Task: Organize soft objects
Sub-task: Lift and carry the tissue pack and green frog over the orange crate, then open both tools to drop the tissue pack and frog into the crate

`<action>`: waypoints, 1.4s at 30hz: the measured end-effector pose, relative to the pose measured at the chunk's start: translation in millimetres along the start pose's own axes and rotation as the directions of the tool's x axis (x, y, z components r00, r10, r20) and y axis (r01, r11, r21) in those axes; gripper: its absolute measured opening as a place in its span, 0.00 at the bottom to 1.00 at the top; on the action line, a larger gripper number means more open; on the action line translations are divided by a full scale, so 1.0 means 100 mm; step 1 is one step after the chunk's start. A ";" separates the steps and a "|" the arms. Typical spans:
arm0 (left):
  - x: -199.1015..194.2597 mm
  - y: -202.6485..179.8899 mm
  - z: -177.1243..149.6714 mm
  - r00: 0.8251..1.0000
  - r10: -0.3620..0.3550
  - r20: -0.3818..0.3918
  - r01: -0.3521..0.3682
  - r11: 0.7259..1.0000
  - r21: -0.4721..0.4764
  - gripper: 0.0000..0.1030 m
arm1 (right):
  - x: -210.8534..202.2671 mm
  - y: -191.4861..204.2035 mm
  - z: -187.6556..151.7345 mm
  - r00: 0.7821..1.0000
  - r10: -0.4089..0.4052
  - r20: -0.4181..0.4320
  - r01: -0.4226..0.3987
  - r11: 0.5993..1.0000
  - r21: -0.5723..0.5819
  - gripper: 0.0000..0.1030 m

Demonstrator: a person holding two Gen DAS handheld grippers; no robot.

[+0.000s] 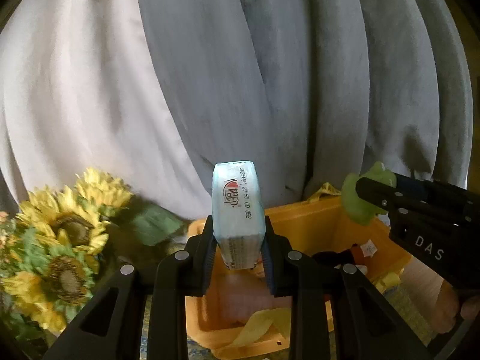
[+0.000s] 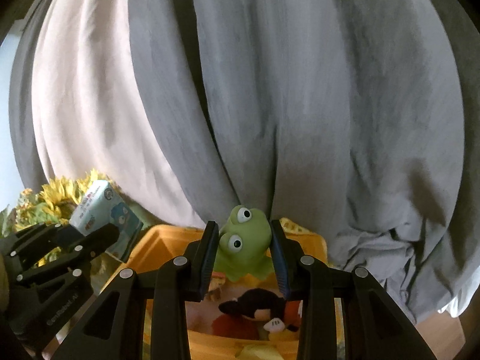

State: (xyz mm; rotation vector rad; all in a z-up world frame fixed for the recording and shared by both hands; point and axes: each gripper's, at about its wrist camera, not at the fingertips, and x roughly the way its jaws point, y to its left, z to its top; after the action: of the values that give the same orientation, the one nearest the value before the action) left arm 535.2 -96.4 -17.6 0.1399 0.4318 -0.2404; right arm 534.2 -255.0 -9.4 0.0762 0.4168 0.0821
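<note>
Left wrist view shows the left gripper (image 1: 238,258) with its fingers (image 1: 207,255) pinching the lower end of a pale blue plastic-wrapped pack of tissues (image 1: 238,207), which stands upright above the near wall of an orange plastic bin (image 1: 303,219). Only a short stretch of the pack sits between the pads, so it could pivot or slide out on its slick wrap, and, released here, it might catch the rim and fall outside beside the yellow artificial sunflowers (image 1: 63,228). The right wrist view shows what the left hides: the right gripper (image 2: 244,250) squeezes a green rubber frog toy (image 2: 244,240) by its sides over the bin, above a black and red plush mouse doll (image 2: 255,307) lying inside. A springy frog may pop free if the squeeze eases unevenly. Both grippers crowd the same bin and could bump. Only the left view shows the frog's far side poking past the right gripper, against the grey curtain (image 1: 270,75).
</note>
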 end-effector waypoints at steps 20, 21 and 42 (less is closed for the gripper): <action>0.64 -0.13 -0.22 0.970 -0.077 -0.231 0.083 0.996 0.014 0.30 | 0.63 -0.17 -0.29 0.974 0.027 -0.223 -0.009 0.997 0.083 0.35; 0.65 -0.13 -0.22 0.970 -0.075 -0.232 0.081 0.997 0.014 0.34 | 0.65 -0.18 -0.30 0.972 0.029 -0.232 -0.009 0.996 0.086 0.35; -0.07 -0.07 -0.09 0.996 -0.030 -0.079 0.032 0.999 0.021 0.64 | 0.21 -0.16 -0.27 0.983 -0.025 -0.182 0.039 0.996 0.076 0.56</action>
State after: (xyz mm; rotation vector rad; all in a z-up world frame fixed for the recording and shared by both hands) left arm 523.4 -100.3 -23.5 0.1646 0.5099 -0.2709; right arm 543.3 -267.0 -44.0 0.1414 0.6031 0.0406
